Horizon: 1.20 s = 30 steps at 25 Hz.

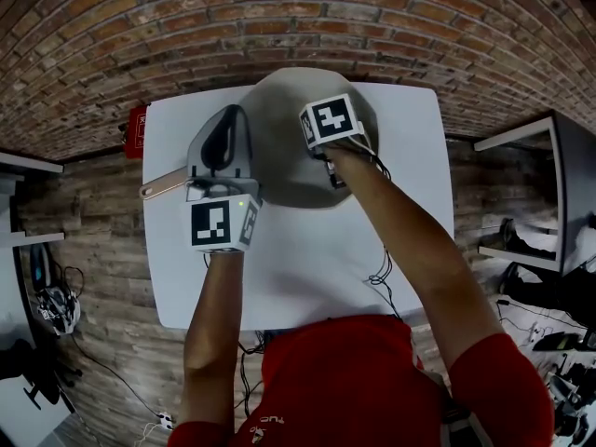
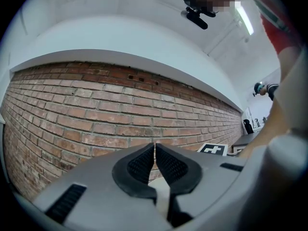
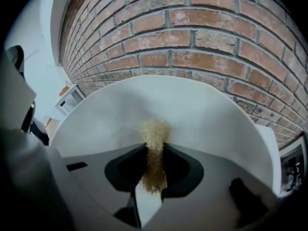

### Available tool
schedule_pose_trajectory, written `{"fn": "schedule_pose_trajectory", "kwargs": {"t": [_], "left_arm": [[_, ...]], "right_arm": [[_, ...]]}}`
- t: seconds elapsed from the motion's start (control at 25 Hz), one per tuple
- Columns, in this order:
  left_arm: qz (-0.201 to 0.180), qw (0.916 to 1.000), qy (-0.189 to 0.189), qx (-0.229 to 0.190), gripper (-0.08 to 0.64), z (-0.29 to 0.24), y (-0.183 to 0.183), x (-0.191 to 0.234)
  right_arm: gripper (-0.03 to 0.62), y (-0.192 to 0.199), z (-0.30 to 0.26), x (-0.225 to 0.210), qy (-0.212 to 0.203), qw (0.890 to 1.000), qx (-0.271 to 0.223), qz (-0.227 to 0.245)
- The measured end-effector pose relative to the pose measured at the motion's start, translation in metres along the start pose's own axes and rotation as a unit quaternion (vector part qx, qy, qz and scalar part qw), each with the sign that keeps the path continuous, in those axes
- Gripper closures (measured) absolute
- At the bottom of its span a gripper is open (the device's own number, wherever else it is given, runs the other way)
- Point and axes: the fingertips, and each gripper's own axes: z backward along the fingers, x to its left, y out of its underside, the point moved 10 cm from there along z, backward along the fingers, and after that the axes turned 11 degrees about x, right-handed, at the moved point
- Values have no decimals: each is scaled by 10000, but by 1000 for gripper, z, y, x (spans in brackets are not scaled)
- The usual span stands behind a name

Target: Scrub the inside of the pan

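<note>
A round pale grey pan (image 1: 289, 161) sits at the far middle of the white table (image 1: 307, 268), its handle (image 1: 160, 187) sticking out to the left. My left gripper (image 2: 155, 150) is shut and lies over the handle's base; I see nothing between its pads, and it faces the brick wall. My right gripper (image 3: 155, 150) is shut on a tan fibrous scrubber (image 3: 154, 131), which it presses against the pan's inside wall (image 3: 192, 109). In the head view the right jaws are hidden under the marker cube (image 1: 331, 119) above the pan.
A brick wall (image 1: 279, 17) runs just behind the table. A small red object (image 1: 137, 130) hangs at the table's far left edge. A dark desk (image 1: 549, 184) stands to the right, with cables and gear on the wooden floor (image 1: 56, 305).
</note>
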Motion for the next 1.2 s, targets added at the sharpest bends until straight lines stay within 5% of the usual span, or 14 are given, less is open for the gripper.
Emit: {"fn": "schedule_pose_trajectory", "kwargs": {"t": [0.4,0.96,1.2], "left_arm": [[1,9997,-224,-20,537,14,-3,9],[77,9997,-13,-216,537,17,-6,1],[117,9996,-31,-247,537,20,-8,4]], "right_arm": [[505,0,-8,78,-578,9929,277,1004],[505,25,3,13,41,9962,831,268],[505,23,12,38,-337,9949,790,532]]}}
